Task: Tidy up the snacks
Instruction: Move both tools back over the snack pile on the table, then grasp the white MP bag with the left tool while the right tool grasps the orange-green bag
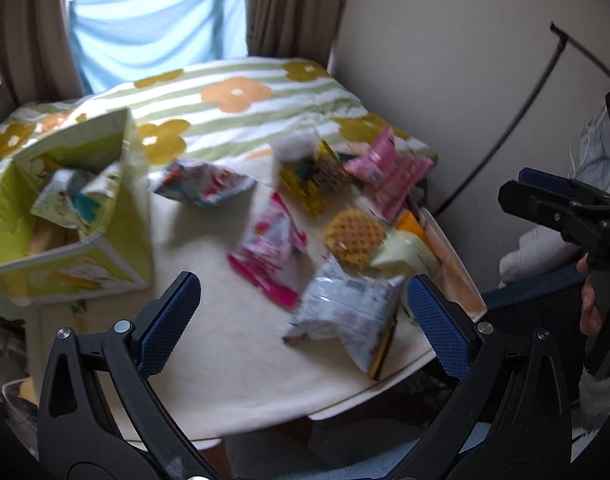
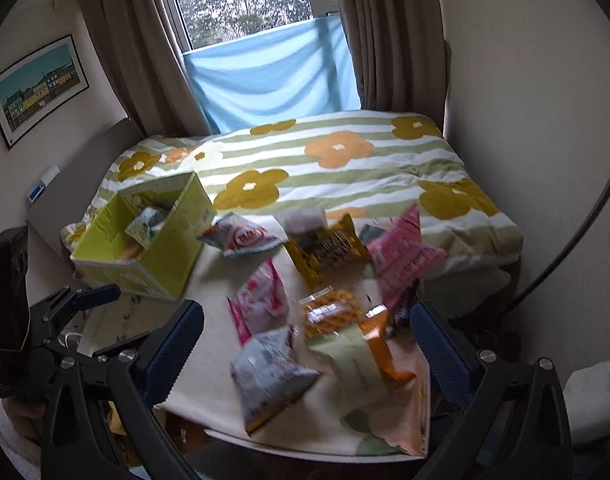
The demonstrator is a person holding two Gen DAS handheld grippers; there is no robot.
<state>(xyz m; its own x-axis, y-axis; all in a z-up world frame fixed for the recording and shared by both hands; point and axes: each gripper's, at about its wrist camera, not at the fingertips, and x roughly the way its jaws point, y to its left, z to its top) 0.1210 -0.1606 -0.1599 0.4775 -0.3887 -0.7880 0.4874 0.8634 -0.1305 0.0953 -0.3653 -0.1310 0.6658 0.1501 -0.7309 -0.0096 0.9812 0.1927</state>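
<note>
Several snack packs lie on a cream table. Among them are a silver pack, a pink-and-white pack, a wrapped waffle, a yellow-black pack and a pink pack. A green box at the left holds a few packs. My left gripper is open and empty above the table's near edge. My right gripper is open and empty above the silver pack; it also shows in the left wrist view.
A bed with a flowered, striped cover lies behind the table. A window with brown curtains and a blue cloth is beyond. A wall and a dark cable are at the right.
</note>
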